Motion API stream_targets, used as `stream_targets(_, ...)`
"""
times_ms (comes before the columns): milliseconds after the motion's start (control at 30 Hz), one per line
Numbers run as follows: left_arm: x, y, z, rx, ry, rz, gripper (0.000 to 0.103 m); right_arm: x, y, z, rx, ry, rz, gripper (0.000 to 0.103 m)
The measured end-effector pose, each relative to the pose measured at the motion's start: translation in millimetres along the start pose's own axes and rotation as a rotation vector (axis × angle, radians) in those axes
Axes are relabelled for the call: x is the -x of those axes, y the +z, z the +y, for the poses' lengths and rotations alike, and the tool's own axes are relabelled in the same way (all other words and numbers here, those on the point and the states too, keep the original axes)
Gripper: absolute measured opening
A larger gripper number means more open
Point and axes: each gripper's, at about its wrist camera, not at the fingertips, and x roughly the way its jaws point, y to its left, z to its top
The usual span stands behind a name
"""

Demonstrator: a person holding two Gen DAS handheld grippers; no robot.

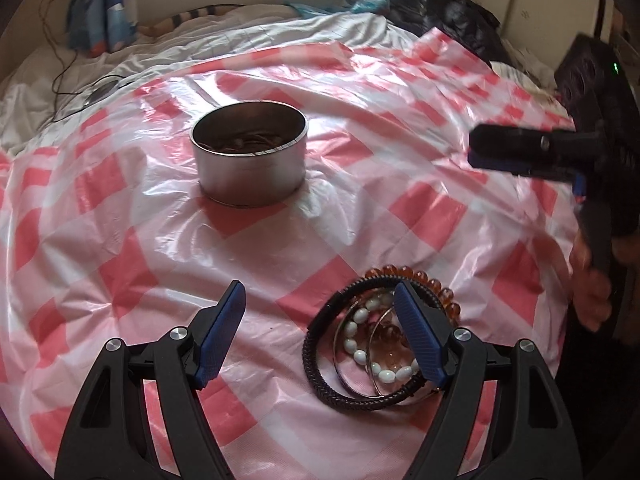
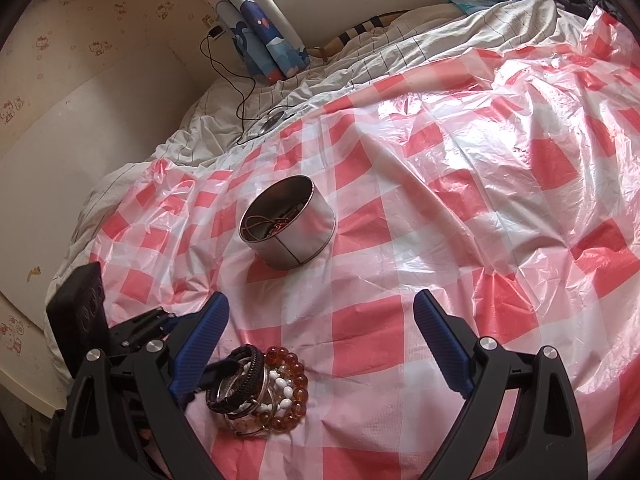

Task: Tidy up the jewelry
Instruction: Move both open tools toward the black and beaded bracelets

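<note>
Words: none can be read in either view.
Numbers: none can be read.
Brand names: none can be seen on the tin, the grippers or the checked sheet.
Wall: it has small cartoon cat pictures with red bows, but no letters can be made out beside them.
Curtain: it has a blue whale picture, with no writing.
Green light: a small glow on the black box of the other gripper, too tiny to tell if it is a sign.
</note>
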Motion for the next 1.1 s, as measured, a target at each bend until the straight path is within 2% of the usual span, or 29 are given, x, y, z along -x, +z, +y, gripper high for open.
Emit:
stream_targets(100,-9,-2,-4,-0.004,-0.009,0.026,0.073,-1,-1,3,0.011,0.010,0.011,0.090)
stream_targets(200,-12,-2,-6,-0.008,0.043,0.027,0.073,-4,-2,6,0.027,0.000,0.029,0.090)
stream_targets(267,-12,0,-2,0.007,0.125,0.014,0.073,-8,-4,7,0.033,-0.005,0.045,0.090)
stream_targets(333,-11,1,5,0.034,0.150,0.011,0.073,-10,-5,8,0.041,-0.008,0.059,0.090)
stream_targets(433,-12,1,9,0.051,0.129,0.029,0.073,-15,-7,11,0.059,-0.022,0.078,0.090)
stream_targets(500,-14,0,5,0.041,0.055,0.047,0.073,-19,-9,12,0.071,-0.024,0.097,0.090)
stream_targets(533,-16,0,1,0.027,0.055,0.051,0.072,-21,-10,14,0.081,-0.033,0.106,0.090)
stream_targets(600,-17,0,-1,0.014,0.082,0.052,0.072,-25,-13,18,0.116,-0.073,0.122,0.090)
stream_targets(700,-15,-1,6,0.049,0.134,0.052,0.072,-35,-23,34,0.253,-0.219,0.140,0.090)
stream_targets(800,-15,-3,15,0.040,0.286,0.069,0.072,-49,-36,52,0.417,-0.345,0.158,0.090)
stream_targets(867,-12,-4,20,0.060,0.310,0.075,0.072,-57,-45,63,0.496,-0.367,0.168,0.090)
stream_targets(967,-3,-4,24,0.071,0.316,0.056,0.072,-63,-49,78,0.596,-0.406,0.126,0.093)
stream_targets(1033,3,-4,26,0.080,0.310,0.041,0.072,-66,-49,81,0.615,-0.419,0.109,0.093)
stream_targets(1100,4,-5,30,0.098,0.293,0.044,0.072,-65,-47,82,0.599,-0.397,0.092,0.093)
